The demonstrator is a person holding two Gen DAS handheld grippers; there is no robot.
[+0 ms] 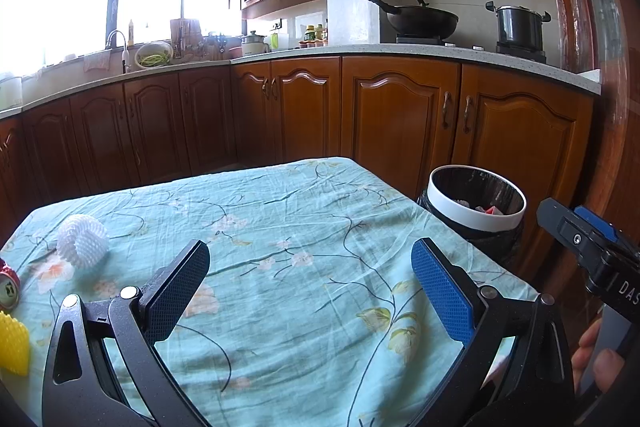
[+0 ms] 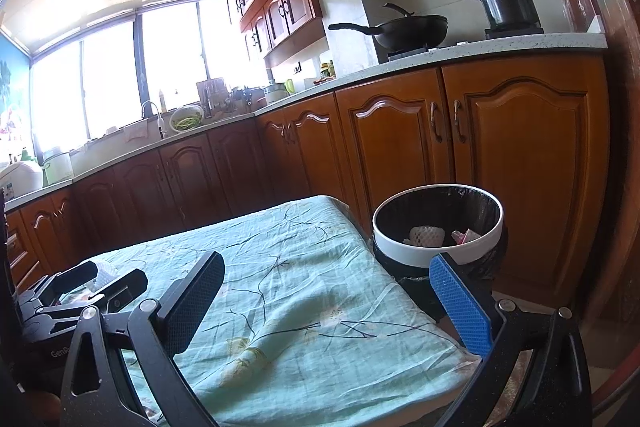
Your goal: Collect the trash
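Note:
A white foam fruit net [image 1: 83,240] lies on the floral tablecloth [image 1: 280,227] at the far left. A crushed red can [image 1: 7,285] and a yellow foam piece [image 1: 13,345] lie at the left edge. My left gripper [image 1: 310,281] is open and empty above the cloth. My right gripper [image 2: 326,297] is open and empty over the table's right edge, close to the bin. The black-lined bin with a white rim [image 2: 438,223] stands to the right of the table and holds a white foam net [image 2: 426,235] and pink scraps. The bin also shows in the left wrist view [image 1: 476,201].
Wooden cabinets [image 1: 400,115] run behind the table and bin. The counter carries a wok [image 1: 420,19], a pot [image 1: 520,23] and a sink with dishes. A wooden door frame [image 1: 592,67] stands at the right. The other gripper [image 2: 80,287] shows at the left.

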